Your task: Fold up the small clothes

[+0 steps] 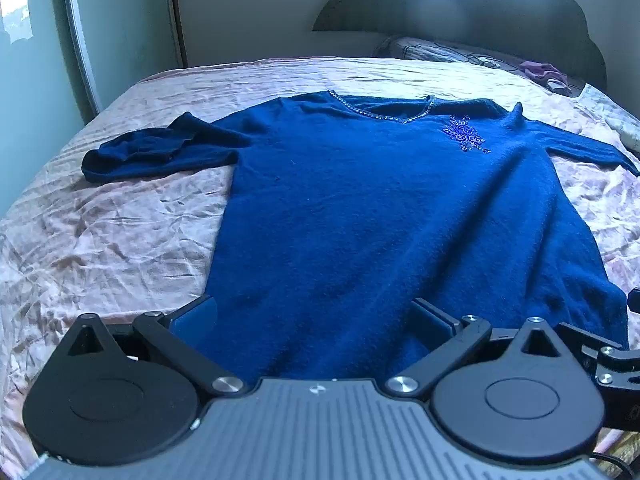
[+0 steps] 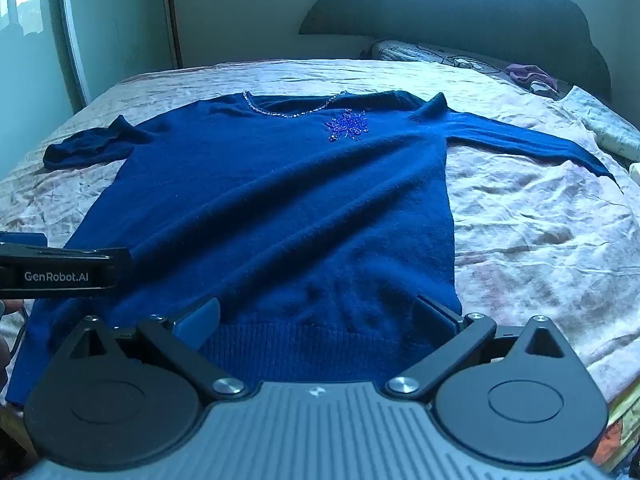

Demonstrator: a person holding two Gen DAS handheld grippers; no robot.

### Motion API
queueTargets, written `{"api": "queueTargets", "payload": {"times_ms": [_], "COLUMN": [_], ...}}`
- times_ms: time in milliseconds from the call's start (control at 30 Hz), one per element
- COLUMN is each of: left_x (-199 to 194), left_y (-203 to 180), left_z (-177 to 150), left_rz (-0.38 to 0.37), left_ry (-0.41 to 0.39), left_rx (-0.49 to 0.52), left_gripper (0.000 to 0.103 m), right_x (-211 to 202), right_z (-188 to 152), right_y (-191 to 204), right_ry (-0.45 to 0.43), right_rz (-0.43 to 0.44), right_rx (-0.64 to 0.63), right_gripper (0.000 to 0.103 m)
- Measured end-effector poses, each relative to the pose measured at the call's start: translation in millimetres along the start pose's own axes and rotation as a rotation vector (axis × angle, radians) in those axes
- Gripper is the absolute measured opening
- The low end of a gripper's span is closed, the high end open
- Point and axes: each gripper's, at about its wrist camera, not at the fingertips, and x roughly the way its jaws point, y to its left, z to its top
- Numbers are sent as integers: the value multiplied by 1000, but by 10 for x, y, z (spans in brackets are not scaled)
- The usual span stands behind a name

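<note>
A dark blue sweater (image 1: 360,208) lies face up on the bed, neckline far, hem near. It has a beaded neckline and a beaded flower on the chest (image 2: 347,125). Its left sleeve (image 1: 152,152) is bunched up; its right sleeve (image 2: 520,140) lies stretched out to the right. My left gripper (image 1: 316,320) is open, over the hem's left part. My right gripper (image 2: 318,318) is open, over the ribbed hem (image 2: 312,344) near the right corner. The left gripper's side also shows in the right wrist view (image 2: 60,272). Neither holds anything.
The bed has a wrinkled pink sheet (image 1: 120,232). A headboard (image 2: 440,12) and pillows (image 2: 440,54) are at the far end, with a small purple cloth (image 2: 528,74) on them. A wall and door frame stand at the left (image 1: 80,40).
</note>
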Motion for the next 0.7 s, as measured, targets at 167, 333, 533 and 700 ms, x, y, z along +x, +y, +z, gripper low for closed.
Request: {"api": "queueTargets", "payload": {"times_ms": [167,333,533,700], "left_x": [-9,-23,-8,-3], "left_y": [-5,-17,-29,-42], "left_z": [2,6,8,-23], "left_rz": [-5,-32,-42,-50], "left_ry": [-5,-24,-27,-38], "left_rx": [3,6,17,10], "left_gripper": [103,103,103,103], "right_x": [0,13,16,0], "right_z": [-1,34,44,93], "right_y": [-5,-65,-94,-125], "right_ry": [0,-2,-23,-71], "right_rz": [8,16,36,56], "right_rx": [9,27,52,74], "right_gripper": [103,103,103,103]}}
